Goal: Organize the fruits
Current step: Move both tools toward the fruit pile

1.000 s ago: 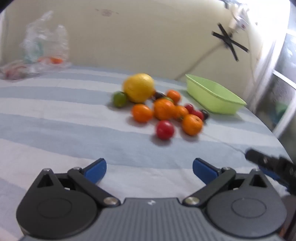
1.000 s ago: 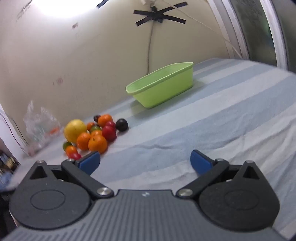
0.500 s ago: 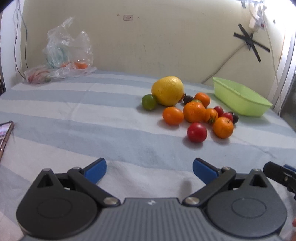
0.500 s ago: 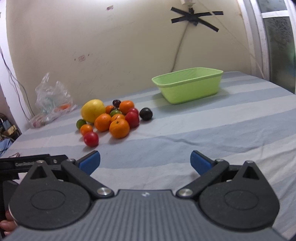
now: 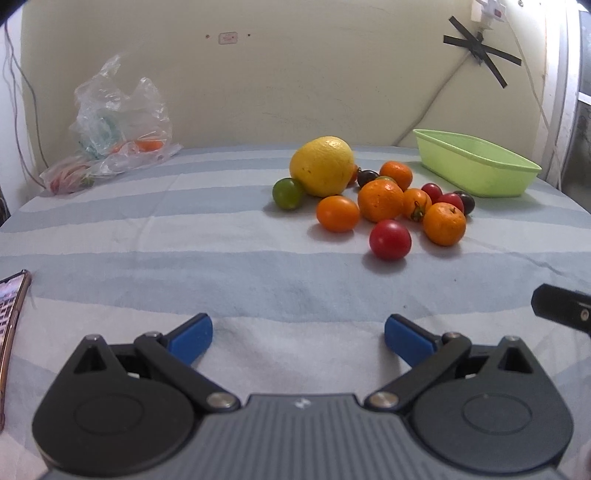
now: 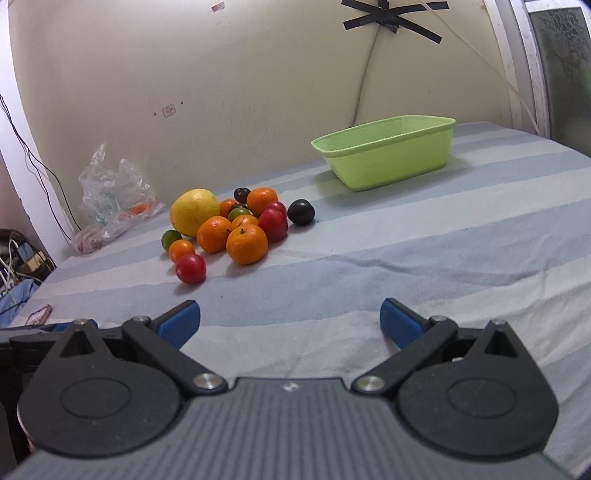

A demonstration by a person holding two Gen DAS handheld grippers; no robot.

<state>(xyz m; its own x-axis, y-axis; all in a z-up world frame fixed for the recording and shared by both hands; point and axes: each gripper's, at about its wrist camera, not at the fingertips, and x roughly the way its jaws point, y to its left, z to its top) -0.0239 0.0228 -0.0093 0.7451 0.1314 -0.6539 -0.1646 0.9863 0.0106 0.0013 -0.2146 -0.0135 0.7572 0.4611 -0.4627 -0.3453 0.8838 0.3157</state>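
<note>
Fruits (image 5: 380, 199) lie piled on the striped cloth (image 5: 221, 236), ahead and right of the left gripper (image 5: 298, 332), ahead and left of the right gripper (image 6: 290, 319). Both grippers: fingers apart, empty. Green basin (image 6: 391, 162) holds nothing visible. Step: approach. Next, probably: close on the nearest red fruit (image 5: 390, 239).

A cream wall (image 5: 295, 81) with crossed black tape (image 6: 393, 18) backs the blue-striped cloth (image 5: 184, 229).

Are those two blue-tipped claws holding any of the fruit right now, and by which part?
No. The left gripper and right gripper are both open and empty; the fruit lies on the cloth.
</note>
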